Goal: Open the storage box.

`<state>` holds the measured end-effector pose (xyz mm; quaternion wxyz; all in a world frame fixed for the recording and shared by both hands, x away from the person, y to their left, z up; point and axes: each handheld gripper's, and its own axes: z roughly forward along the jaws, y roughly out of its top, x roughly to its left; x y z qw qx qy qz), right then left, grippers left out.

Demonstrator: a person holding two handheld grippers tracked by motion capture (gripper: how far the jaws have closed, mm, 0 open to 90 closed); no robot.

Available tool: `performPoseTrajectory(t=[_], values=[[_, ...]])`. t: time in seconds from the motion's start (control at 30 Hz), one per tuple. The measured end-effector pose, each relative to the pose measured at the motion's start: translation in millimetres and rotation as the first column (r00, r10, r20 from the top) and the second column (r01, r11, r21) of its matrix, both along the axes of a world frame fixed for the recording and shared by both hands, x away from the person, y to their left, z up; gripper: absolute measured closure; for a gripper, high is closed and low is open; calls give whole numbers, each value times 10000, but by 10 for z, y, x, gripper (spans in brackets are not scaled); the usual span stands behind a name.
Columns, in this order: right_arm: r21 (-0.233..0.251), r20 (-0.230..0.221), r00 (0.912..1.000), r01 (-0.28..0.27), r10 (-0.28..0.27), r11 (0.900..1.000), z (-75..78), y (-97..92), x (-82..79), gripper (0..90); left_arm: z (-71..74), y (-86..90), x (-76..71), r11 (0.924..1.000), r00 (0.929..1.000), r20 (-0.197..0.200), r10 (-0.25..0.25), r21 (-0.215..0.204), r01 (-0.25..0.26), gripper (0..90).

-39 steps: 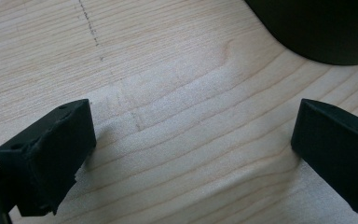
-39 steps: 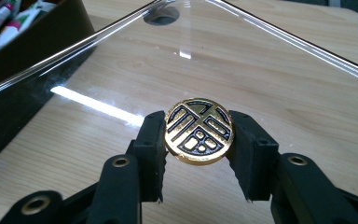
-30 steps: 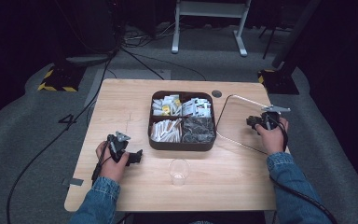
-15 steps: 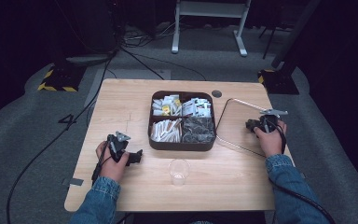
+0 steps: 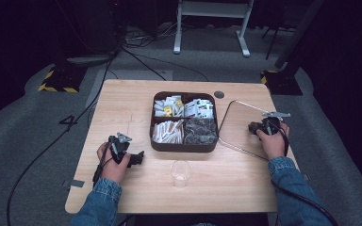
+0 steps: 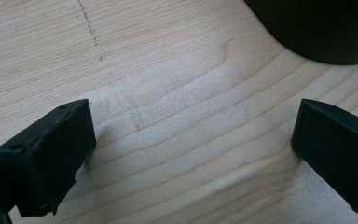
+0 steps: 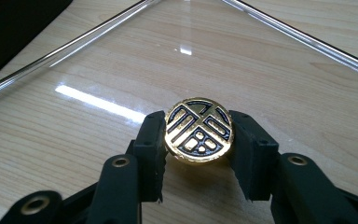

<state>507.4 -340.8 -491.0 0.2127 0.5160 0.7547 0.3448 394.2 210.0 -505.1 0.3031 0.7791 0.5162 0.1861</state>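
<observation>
My table [image 5: 136,101] is brightly lit against a dark room; glare streaks the glass lid [image 7: 98,103] (sharp focus), soft shadows under my jaws.

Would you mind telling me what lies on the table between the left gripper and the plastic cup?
Nothing: in the high view, only bare wooden table separates the left gripper from the clear plastic cup.

The right hand [image 5: 274,141] moves just a little. It comes a bit nearer to the person and a tiny bit to the left. The right gripper [image 5: 259,127] goes with it, and so does the gold knob [image 7: 199,130] it pinches. The far right edge of the glass lid [image 5: 238,125] shifts a little too.
</observation>
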Motion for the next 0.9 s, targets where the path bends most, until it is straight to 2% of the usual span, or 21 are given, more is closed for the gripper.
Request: performPoseTrajectory(t=[0.63, 0.77, 0.9], values=[[117, 58, 10000, 66, -67, 9999, -15, -11, -2, 583, -1, -2, -1, 10000, 10000, -15, 12, -22, -12, 1], [285, 417, 9990, 170, -181, 9994, 10, -5, -29, 542, -1, -2, -1, 10000, 10000, -13, 10, -24, -10, 1], [476, 669, 9975, 179, -211, 9987, 108, 0, -35, 510, 0, -2, -4, 10000, 10000, -21, -3, -24, 3, 1]])
